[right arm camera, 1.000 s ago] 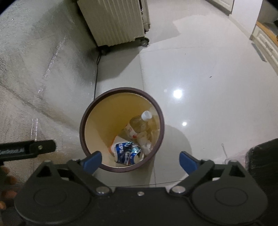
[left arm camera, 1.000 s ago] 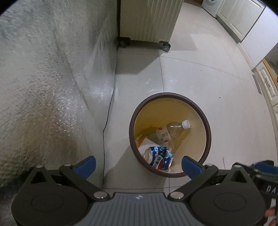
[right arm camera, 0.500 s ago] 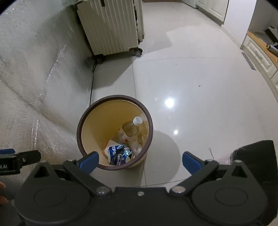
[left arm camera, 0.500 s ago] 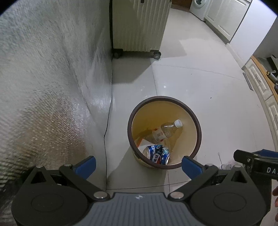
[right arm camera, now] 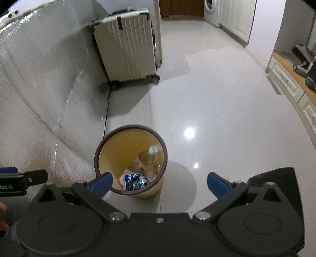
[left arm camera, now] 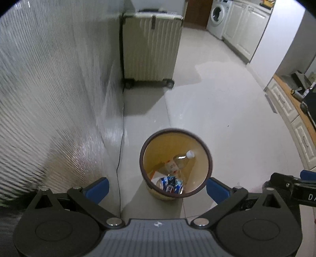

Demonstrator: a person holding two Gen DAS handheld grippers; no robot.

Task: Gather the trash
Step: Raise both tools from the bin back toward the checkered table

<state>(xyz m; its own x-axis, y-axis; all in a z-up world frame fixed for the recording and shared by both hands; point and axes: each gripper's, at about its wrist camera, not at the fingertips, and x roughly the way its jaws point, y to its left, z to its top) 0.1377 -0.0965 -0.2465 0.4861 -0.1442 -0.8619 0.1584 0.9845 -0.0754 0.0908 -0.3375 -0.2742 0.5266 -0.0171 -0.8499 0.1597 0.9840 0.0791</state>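
Trash sits in the bin [left arm camera: 205,146] on the floor beside the foil wall [left arm camera: 59,98]: a can [left arm camera: 170,182] and a bottle [left arm camera: 182,159]. My left tool [left arm camera: 157,186] hangs above it, jaws apart, empty. From the right, the bin [right arm camera: 98,156] holds the can [right arm camera: 134,180]; my right tool [right arm camera: 160,182] is spread wide, empty.

I am looking at a glossy pale floor [right arm camera: 227,102] reflecting ceiling light, a silvery wall [left arm camera: 49,89] running along the left, a ribbed suitcase [left arm camera: 151,47] standing against it, white cabinets [left arm camera: 243,29] and a washer [left arm camera: 217,17] beyond.
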